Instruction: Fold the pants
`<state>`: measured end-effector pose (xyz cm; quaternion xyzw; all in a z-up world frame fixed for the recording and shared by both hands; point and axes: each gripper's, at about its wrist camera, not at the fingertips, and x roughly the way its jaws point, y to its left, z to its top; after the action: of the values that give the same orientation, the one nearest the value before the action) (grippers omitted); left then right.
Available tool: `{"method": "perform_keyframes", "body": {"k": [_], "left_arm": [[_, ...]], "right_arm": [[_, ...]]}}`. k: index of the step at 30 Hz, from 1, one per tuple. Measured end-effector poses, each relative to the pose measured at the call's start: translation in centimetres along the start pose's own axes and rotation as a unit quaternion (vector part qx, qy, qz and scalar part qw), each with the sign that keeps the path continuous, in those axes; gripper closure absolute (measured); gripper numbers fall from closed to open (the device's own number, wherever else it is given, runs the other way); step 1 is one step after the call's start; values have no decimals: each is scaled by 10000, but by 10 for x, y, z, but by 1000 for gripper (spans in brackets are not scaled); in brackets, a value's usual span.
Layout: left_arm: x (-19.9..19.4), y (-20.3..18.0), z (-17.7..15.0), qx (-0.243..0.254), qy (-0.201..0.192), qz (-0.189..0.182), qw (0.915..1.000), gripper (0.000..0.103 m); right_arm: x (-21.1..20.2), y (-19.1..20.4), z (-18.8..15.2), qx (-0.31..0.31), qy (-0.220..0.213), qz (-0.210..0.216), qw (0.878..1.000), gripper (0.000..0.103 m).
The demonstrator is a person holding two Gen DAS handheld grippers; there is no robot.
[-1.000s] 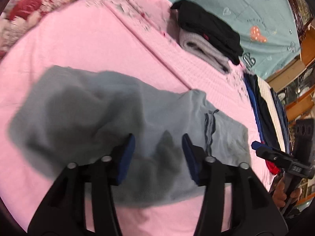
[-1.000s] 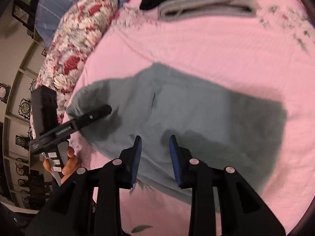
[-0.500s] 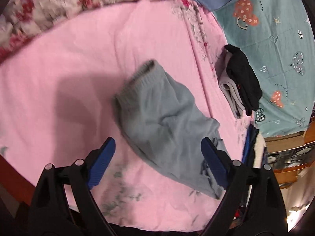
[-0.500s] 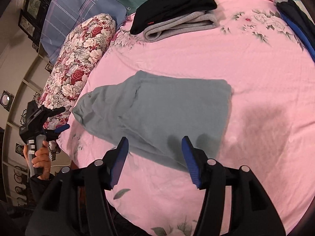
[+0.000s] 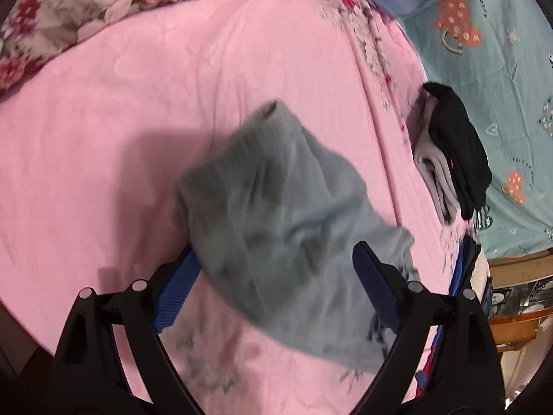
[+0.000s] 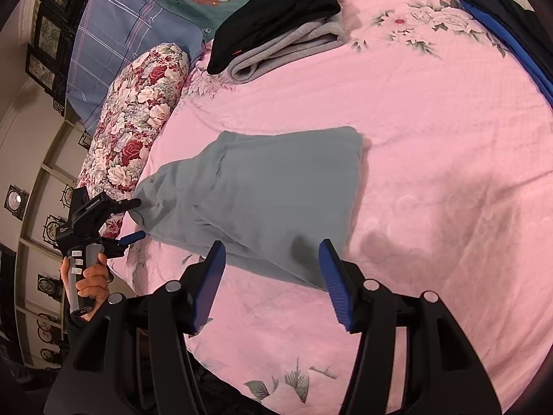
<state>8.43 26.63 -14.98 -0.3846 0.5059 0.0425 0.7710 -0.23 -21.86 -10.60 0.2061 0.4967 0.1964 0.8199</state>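
Grey-blue pants (image 6: pixel 276 180) lie folded in a short bundle on the pink bedspread (image 6: pixel 432 138). My right gripper (image 6: pixel 272 243) hovers open over their near edge, and its blue pads touch no cloth. My left gripper (image 5: pixel 274 249) stands wide open astride the bundle's narrow end (image 5: pixel 276 207), which is blurred in that view. In the right wrist view the left gripper (image 6: pixel 140 218) sits at the pants' left end with one finger above the cloth and one below, not pressing. A person's hand (image 6: pixel 90 276) holds its handle.
A stack of folded black and grey clothes (image 6: pixel 276 10) lies at the back of the bed. A floral bolster (image 6: pixel 138 114) runs along the left side, and dark and blue garments (image 6: pixel 511 24) lie at the right edge. A blue checked pillow (image 6: pixel 121 34) is behind the bolster.
Both grippers have opened wider and drawn back from the pants. The left wrist has rolled and its view now faces the bundle's narrow end. The pants lie folded shorter than before.
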Motion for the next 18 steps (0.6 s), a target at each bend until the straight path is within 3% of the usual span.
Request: {"method": "perform_keyframes", "body": {"k": [2,4,5,6,7,8,10,14,18], "left_arm": [[6,-1,10,23,-29,-194,9998,8],[9,-5,14,95,-39,-226,9997,9],[10,-8,14,223,-74,-172,9996,24],[13,-10,13,292,-49,-118,9995,49],[20,-9,13,327,101,-53,9994,93],[25,-3,14,208,191,-148,9995,93],[20,9,15,2,5,-391,9992,94],[-7,19,10,11,-524,-605,9968,95],[-18,15,5,260,-700,-611,9953,95]], "right_arm": [[2,0,0,15,10,28,10000,46],[1,0,0,18,13,24,10000,46],[1,0,-1,27,1,9,10000,46],[0,0,-1,42,-14,-6,10000,46],[0,-1,0,61,-23,-25,10000,46],[0,-2,0,84,-26,-44,10000,46],[2,-3,1,122,6,-90,9999,46],[13,6,3,49,169,-205,9996,46],[28,21,9,-140,342,-318,9988,46]]}}
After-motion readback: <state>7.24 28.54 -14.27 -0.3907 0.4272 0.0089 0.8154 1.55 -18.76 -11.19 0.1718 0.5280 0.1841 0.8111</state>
